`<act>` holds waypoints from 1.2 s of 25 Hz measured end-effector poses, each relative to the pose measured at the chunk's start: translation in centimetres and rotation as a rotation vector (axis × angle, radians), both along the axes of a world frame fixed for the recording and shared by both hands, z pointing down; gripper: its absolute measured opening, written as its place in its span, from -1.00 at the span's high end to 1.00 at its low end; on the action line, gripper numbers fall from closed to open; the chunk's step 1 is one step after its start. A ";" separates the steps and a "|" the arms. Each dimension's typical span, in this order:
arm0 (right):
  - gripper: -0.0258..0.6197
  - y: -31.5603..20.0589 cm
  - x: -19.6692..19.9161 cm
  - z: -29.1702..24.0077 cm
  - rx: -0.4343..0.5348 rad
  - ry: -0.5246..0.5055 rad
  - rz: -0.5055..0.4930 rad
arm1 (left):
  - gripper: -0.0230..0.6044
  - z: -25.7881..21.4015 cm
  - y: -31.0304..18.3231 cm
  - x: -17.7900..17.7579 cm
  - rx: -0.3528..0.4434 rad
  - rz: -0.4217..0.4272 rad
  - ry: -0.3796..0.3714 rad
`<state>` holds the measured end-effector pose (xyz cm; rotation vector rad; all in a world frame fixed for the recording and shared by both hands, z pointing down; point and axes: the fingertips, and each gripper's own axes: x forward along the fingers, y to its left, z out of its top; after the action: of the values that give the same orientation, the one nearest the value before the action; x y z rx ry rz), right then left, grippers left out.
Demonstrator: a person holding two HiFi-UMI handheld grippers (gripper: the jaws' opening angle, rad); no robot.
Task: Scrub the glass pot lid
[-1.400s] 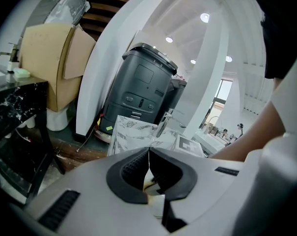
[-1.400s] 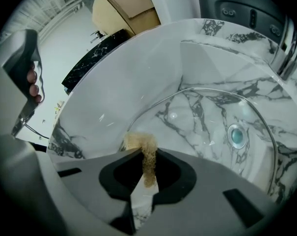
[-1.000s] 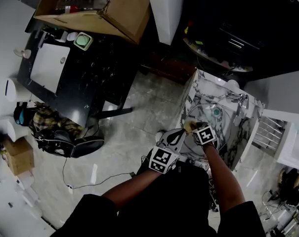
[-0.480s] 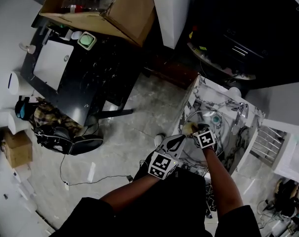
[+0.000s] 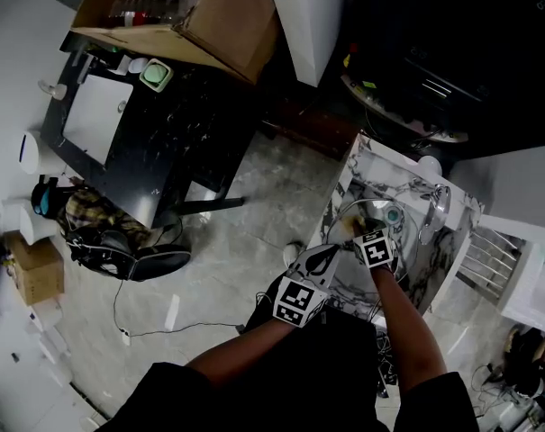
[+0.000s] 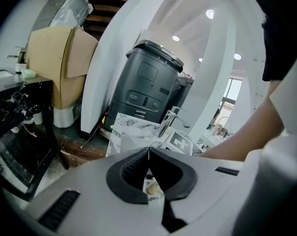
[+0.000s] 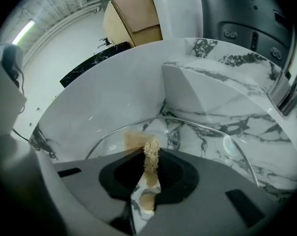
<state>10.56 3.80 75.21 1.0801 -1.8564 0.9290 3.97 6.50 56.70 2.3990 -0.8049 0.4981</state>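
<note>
Glass pot lid (image 7: 197, 139) lying in the marble sink (image 7: 109, 97)
Right gripper (image 7: 148, 150) is clamped on a tan scrub pad (image 7: 134, 140) that's pressed against the lid. Left gripper (image 6: 148, 154) sits close by, jaws squeezed together with nothing in them.

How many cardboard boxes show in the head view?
2: a large open brown cardboard box at the top, a small brown cardboard box at the left edge. More may be hidden.

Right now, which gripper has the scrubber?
The right gripper: its jaws pinch the tan fibrous scrubber over the glass pot lid. The left gripper is closed without it.
</note>
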 end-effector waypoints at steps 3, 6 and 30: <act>0.74 -0.2 0.5 0.2 0.002 -0.003 0.023 | 0.87 0.1 -0.1 0.7 0.003 -0.004 0.000; 0.74 -0.3 0.9 0.3 0.003 -0.012 0.050 | 0.87 -0.1 0.1 1.6 0.002 0.002 0.004; 0.74 0.7 8.0 0.3 0.066 0.137 0.229 | 0.87 0.4 2.5 5.0 -0.002 0.033 -0.007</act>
<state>18.52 4.51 75.52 1.3842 -1.6861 0.9029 8.98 8.99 57.05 2.4137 -0.7694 0.5204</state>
